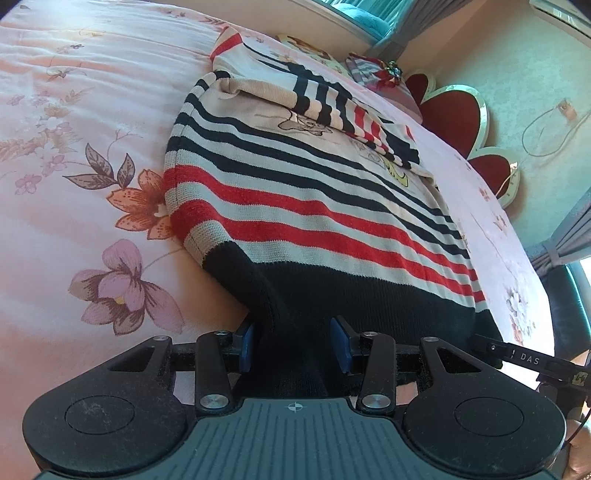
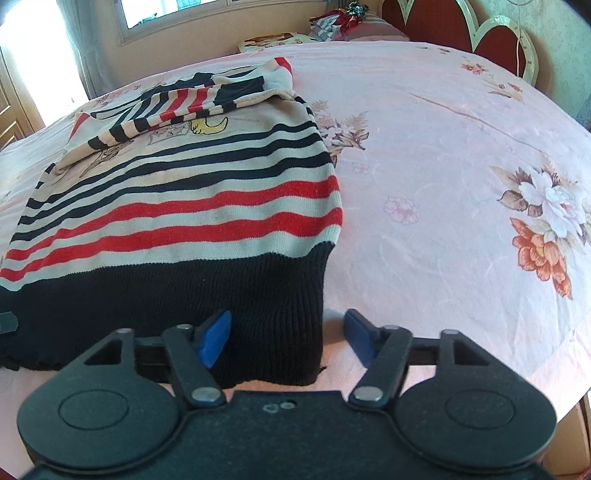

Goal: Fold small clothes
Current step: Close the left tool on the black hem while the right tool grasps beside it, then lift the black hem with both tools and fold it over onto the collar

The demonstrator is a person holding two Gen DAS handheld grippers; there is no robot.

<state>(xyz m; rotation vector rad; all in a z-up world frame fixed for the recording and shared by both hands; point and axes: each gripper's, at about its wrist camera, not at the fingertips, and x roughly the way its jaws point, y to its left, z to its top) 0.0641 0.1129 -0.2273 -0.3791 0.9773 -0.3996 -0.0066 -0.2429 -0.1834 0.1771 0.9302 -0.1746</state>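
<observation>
**Both tongs at the sweater's hem**

On a bed with a pink flowered cover: a small striped sweater, lying flat, dark ribbed hem nearest the cameras, sleeves already laid across the chest over a cartoon print.

Left tongs: at the hem's left corner, partly closed, a raised ridge of dark knit gathered between the blue pads. Left pad against the fabric; right pad apparently with a sliver of gap, so a firm pinch cannot be confirmed.

Right tongs: at the hem's right corner, about half open. Left pad on top of the dark knit, right pad out over bare cover just beside the sweater's edge. Corner straddled, nothing clamped.

Placement probably deliberate: one tool per bottom corner, both angled down toward the bed, so the hem can be lifted evenly and carried up toward the collar without skewing. Sleeves already tucked in, so judged next: closing fully on both corners, then the bottom-to-top fold.

Far end of the bed: a heart-shaped red headboard and a small heap of other clothes, well apart from the sweater.
</observation>
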